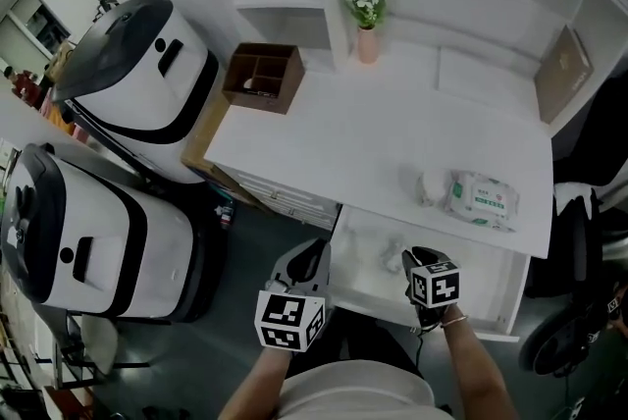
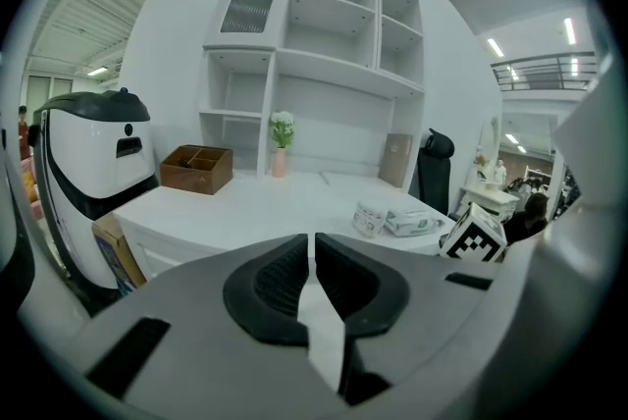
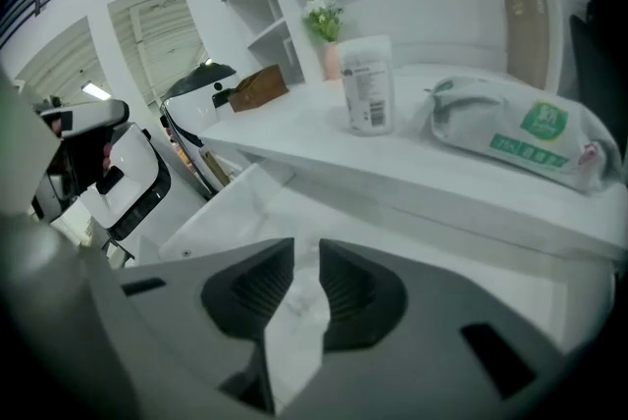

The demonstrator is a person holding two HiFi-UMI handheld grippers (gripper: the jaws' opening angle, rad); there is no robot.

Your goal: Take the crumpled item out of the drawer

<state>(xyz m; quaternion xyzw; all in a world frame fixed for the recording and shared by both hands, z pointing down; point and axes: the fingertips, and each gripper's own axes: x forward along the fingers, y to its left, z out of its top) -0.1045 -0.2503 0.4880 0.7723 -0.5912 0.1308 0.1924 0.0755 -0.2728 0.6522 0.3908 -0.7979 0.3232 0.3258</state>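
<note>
Crumpled paper [image 1: 390, 257] lies in the open drawer [image 1: 488, 283], with my right gripper [image 3: 305, 283] jaws pinched almost together on it. My left gripper [image 2: 312, 273] is closed and empty. I'd lift gently, clearing the worktop [image 1: 392, 143] edge.

The drawer [image 1: 486, 286] is white and shallow. It is pulled open from under the desk's near edge, toward the right. The crumpled item [image 1: 391, 258] is a small, white, wrinkled, paper-like wad over the left-middle part of the drawer's floor. It sits between the fingers [image 3: 345, 288] of the right gripper [image 1: 413, 259], filling their narrow gap [image 3: 294, 305]. Whether it rests on the floor cannot be told.
</note>
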